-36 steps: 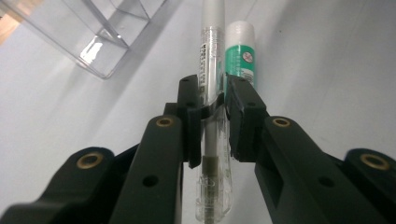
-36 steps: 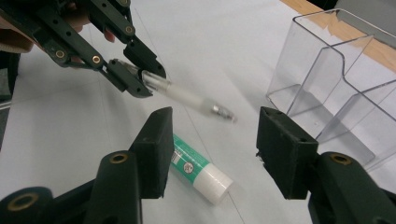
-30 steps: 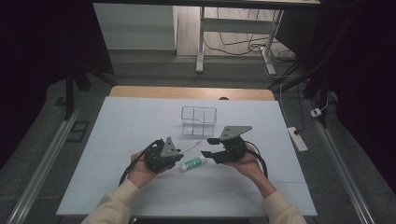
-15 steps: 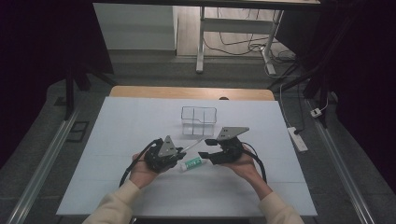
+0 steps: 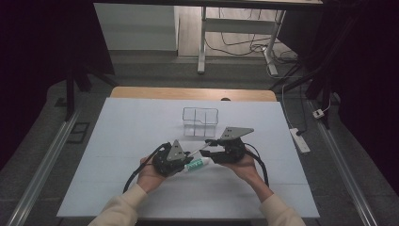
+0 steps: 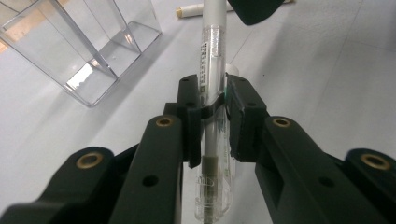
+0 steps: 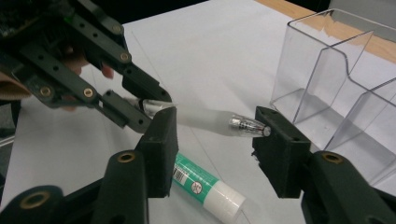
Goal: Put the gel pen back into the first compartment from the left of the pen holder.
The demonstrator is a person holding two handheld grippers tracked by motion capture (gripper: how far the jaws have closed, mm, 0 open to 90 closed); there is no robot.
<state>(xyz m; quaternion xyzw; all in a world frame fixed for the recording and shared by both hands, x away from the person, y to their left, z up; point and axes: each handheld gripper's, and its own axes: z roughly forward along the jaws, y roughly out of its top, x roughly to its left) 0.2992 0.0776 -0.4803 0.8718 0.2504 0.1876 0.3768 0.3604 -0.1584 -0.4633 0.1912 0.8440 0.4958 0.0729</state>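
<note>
- High view: the left gripper (image 5: 184,161) sits low and a bit left of the middle of the white table (image 5: 117,141), held in the person's left hand (image 5: 149,175).
- Its jaws are squeezed tight on a clear pen (image 5: 197,151). The pen sticks out up and to the right, toward the other tool.
- A glue stick (image 5: 196,165) with a green label lies flat on the table just under the pen, between the two tools.
- The right gripper (image 5: 208,149) faces the left one from the right side, held in the right hand (image 5: 244,167). The pen's far end lies between its jaws.
- A clear plastic box (image 5: 200,121) with dividers stands farther back on the table, near both tools but apart from them.
- Left gripper view: the pen (image 6: 211,93) runs straight up the middle, pinched between the two black pads (image 6: 191,126). The clear box (image 6: 79,46) is off to the upper left.
- Right gripper view: the left gripper (image 7: 140,108) comes in from the upper left, holding the pen (image 7: 210,122). The pen lies level across the gap of the right gripper (image 7: 212,133).
- These jaws have just been closing, with the pen between them. The pen's tip is right at the right-hand pad (image 7: 275,140), and the left-hand pad is right by the pen's body. I cannot tell if they press on it yet.
- The glue stick (image 7: 205,186) lies on the table just below the gap, and the clear box (image 7: 336,84) stands at the right.
</note>
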